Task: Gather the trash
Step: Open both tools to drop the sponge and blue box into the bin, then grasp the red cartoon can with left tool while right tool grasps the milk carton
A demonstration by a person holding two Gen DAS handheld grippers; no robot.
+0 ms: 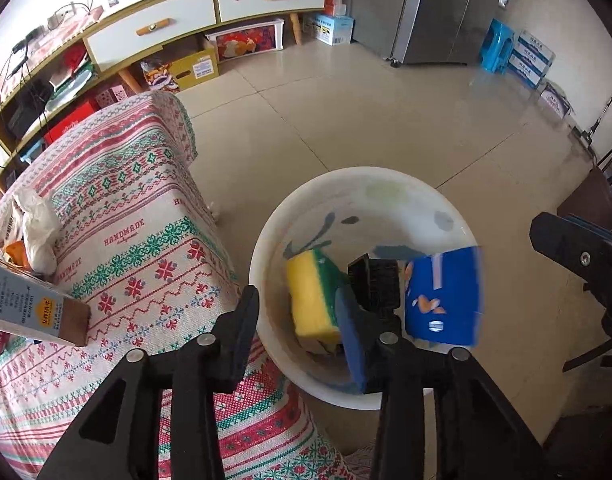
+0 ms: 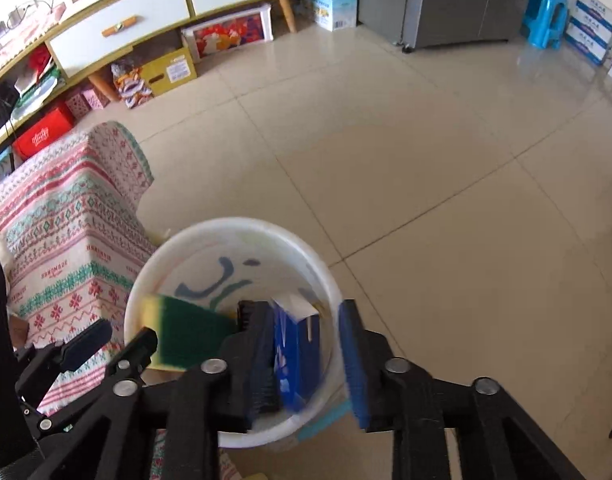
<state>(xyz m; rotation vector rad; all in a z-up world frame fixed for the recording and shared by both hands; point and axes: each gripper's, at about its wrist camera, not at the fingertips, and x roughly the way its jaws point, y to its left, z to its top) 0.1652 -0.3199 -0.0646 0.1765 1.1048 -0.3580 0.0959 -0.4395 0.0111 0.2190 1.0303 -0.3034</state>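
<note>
A white bucket (image 1: 265, 240) stands on the floor beside the cloth-covered table (image 1: 137, 216). Inside it lie a yellow-green sponge (image 1: 312, 294), a black brush (image 1: 376, 284) and a blurred blue carton (image 1: 444, 294). My left gripper (image 1: 301, 320) is open and empty, straddling the bucket's near rim. My right gripper (image 2: 306, 344) is open above the bucket (image 2: 169, 248); the blue carton (image 2: 297, 356) sits between its fingers, blurred and apart from them, beside the sponge (image 2: 185, 332) and brush (image 2: 255, 320). A crumpled white tissue (image 1: 35, 224) and a beige carton (image 1: 29, 308) lie on the table.
A white and wood TV cabinet (image 1: 153, 28) with boxes beneath runs along the back left. A steel fridge (image 1: 438, 8) and a blue stool (image 1: 498, 46) stand at the back right. A dark chair (image 1: 594, 200) is at the right. Tiled floor (image 2: 426, 160) lies beyond the bucket.
</note>
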